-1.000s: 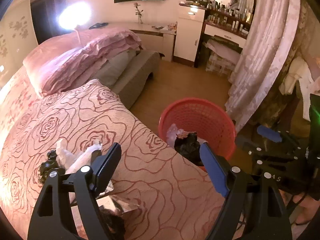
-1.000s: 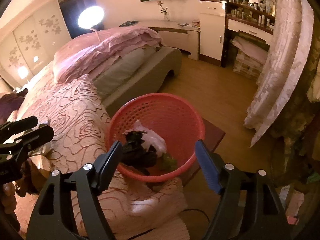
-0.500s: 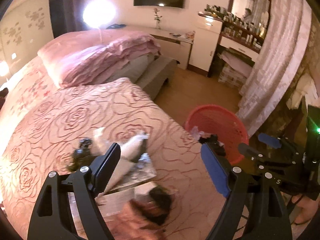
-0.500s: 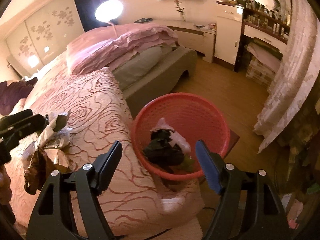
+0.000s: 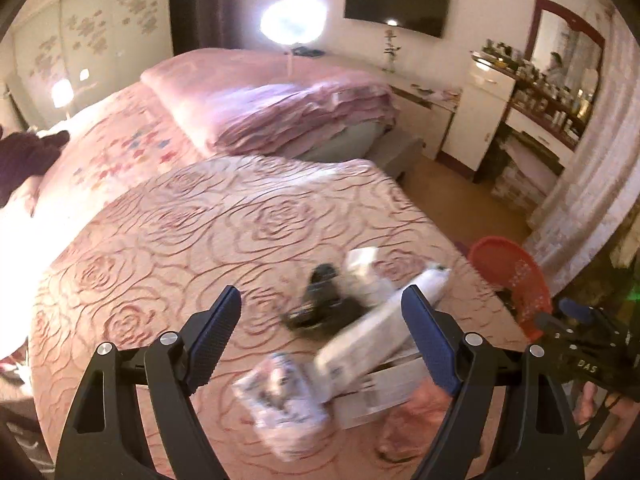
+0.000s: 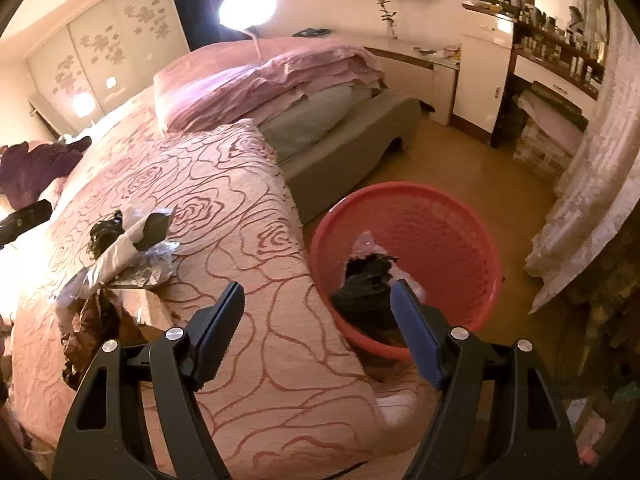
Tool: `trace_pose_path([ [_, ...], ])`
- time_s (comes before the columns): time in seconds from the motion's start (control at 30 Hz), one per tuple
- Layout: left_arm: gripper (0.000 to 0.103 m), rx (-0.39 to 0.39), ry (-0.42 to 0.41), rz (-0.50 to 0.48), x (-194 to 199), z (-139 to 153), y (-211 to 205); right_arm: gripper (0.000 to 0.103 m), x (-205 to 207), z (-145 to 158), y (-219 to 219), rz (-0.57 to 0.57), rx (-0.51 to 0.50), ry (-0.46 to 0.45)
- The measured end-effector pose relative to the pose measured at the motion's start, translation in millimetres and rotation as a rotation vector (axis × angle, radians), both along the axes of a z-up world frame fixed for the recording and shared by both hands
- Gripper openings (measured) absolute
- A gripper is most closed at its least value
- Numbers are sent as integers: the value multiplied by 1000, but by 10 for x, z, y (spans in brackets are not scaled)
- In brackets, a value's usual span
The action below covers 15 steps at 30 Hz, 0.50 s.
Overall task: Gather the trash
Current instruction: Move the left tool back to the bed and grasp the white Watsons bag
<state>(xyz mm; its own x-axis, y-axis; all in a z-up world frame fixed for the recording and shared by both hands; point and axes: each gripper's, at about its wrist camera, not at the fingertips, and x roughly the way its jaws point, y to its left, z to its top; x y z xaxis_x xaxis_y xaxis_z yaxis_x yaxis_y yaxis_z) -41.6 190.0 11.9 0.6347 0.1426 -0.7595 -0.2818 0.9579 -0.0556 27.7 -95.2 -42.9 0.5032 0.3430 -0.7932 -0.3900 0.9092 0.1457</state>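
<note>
My left gripper (image 5: 320,336) hangs over the rose-patterned bedspread (image 5: 200,232) with its two fingers spread wide and nothing between them. In the lower centre of the left view lies the trash pile, blurred by motion: I count one long white wrapper (image 5: 380,324) slanting toward the upper right, one dark crumpled lump (image 5: 324,304) just left of it, one pale crumpled piece (image 5: 364,272) above them, one printed plastic bag (image 5: 284,404) at the bottom, and one flat paper sheet (image 5: 376,392) under the wrapper. I cannot tell their exact edges. One red basket (image 5: 516,280) shows at the right edge of that view, beyond the bed's corner.

My right gripper (image 6: 318,328) also has its two fingers wide apart, holding nothing. In the right view it points at the gap between the bed edge and the red basket (image 6: 432,216), which sits on the wooden floor (image 6: 460,168) at centre right. Inside the basket I see one black crumpled mass (image 6: 368,284) and one clear plastic piece (image 6: 366,242) touching it. The same trash pile (image 6: 124,256) lies at the left of this view, on the bedspread, well apart from the basket. One lamp (image 6: 248,4) glows at the top.
</note>
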Motion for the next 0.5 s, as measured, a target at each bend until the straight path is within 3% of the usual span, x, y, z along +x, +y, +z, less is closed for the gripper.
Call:
trace_pose_path([
  [0.23, 79, -23, 30, 75, -256, -127, 360, 73, -23, -34, 66, 12, -2, 11],
  [0.5, 79, -113, 75, 38, -475, -426, 287, 73, -10, -80, 86, 22, -1, 24],
])
